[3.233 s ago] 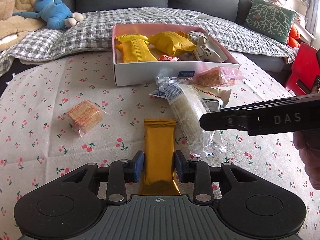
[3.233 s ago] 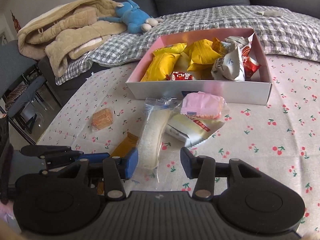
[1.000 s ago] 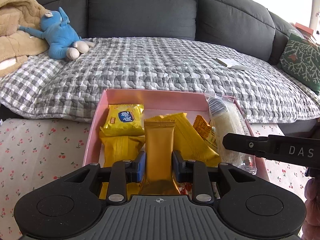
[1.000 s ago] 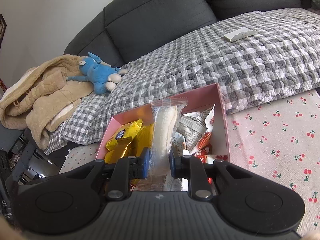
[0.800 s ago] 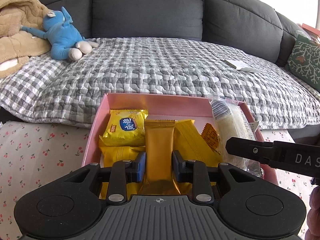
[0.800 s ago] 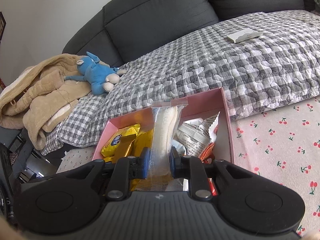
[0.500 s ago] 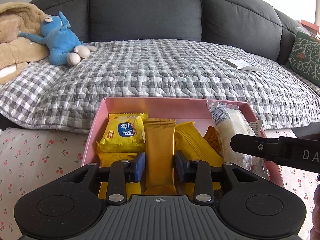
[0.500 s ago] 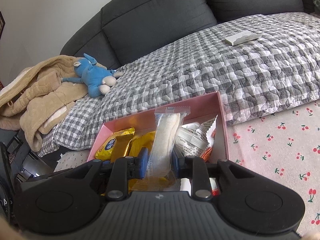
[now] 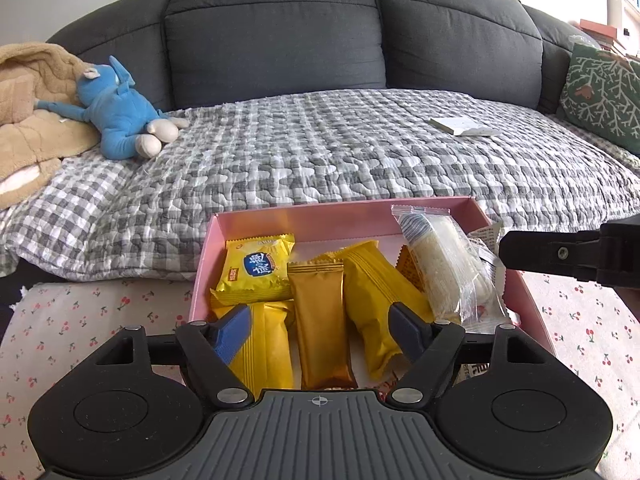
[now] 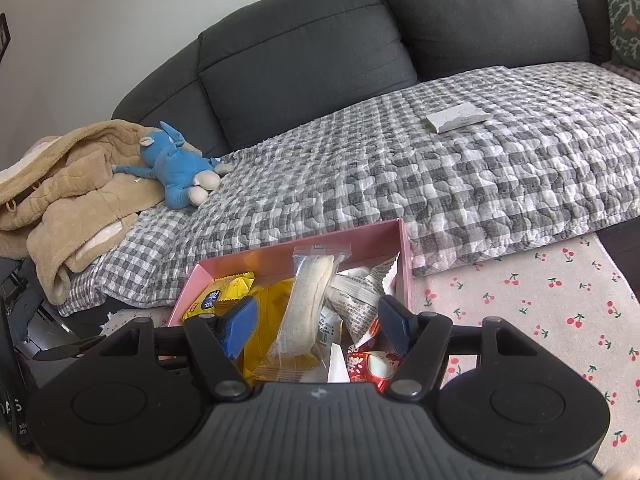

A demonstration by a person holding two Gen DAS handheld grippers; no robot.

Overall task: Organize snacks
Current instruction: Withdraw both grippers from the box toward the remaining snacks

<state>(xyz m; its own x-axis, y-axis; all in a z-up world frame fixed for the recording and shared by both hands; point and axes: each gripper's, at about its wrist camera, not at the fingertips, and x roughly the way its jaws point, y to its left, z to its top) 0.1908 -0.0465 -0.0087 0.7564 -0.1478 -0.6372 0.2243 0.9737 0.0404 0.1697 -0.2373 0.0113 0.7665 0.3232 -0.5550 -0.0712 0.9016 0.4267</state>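
A pink box (image 9: 340,220) holds several snack packets. My left gripper (image 9: 320,330) is open above its near side, and the gold bar (image 9: 320,320) lies loose in the box between the spread fingers. My right gripper (image 10: 316,326) is open too, and the long white rice roll in clear wrap (image 10: 310,304) rests in the box between its fingers. The roll also shows in the left wrist view (image 9: 444,268), leaning at the box's right side. Yellow packets (image 9: 256,270) lie around the gold bar.
The box (image 10: 392,240) sits at the far edge of a cherry-print tablecloth (image 10: 540,308). Behind it is a grey sofa with a checked blanket (image 9: 320,148), a blue plush toy (image 9: 120,120), a tan coat (image 10: 60,184) and a green cushion (image 9: 600,92).
Both grippers carried their snacks from the table to over the box, then opened. The gold bar and the rice roll now lie in the box, released.
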